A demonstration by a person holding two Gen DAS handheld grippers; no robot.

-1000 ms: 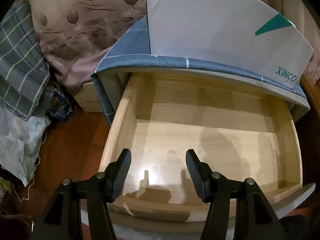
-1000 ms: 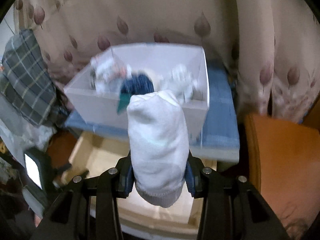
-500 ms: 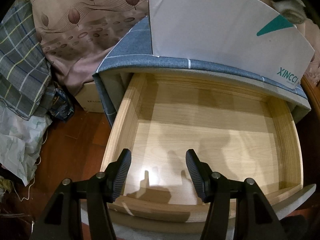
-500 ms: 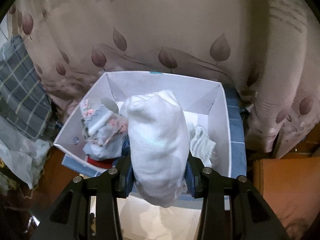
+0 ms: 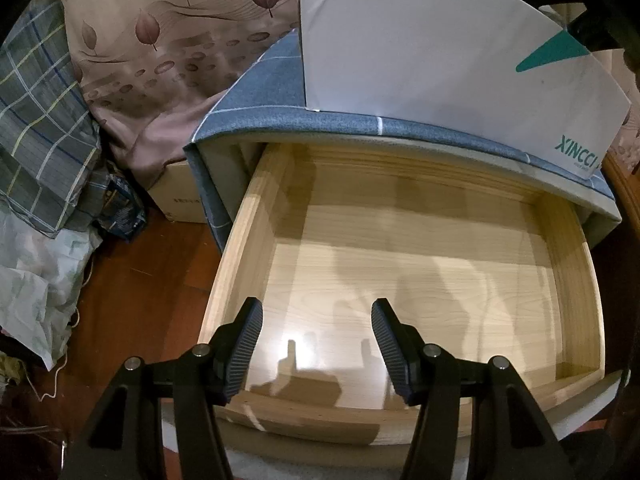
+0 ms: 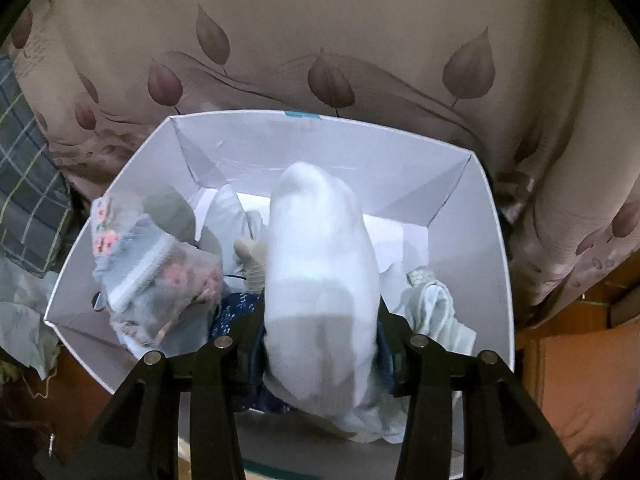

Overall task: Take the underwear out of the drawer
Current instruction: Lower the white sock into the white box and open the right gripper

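Your left tongs (image 5: 316, 344) hang released over the pulled-out wooden drawer (image 5: 400, 264), nothing between their ribbed pads, and the drawer's pale floor lies bare beneath them. Your right tongs (image 6: 320, 332) hold the rolled white underwear (image 6: 320, 264) above the white cardboard box (image 6: 472, 208) that sits on the blue-covered cabinet top (image 5: 280, 100); their jaws have just been opening, yet the roll sits wedged between the pads. Below it in the box lie a floral garment (image 6: 148, 264), a dark blue patterned piece (image 6: 236, 308) and a pale striped one (image 6: 440, 312). A leaf-printed curtain (image 6: 320, 48) hangs behind.
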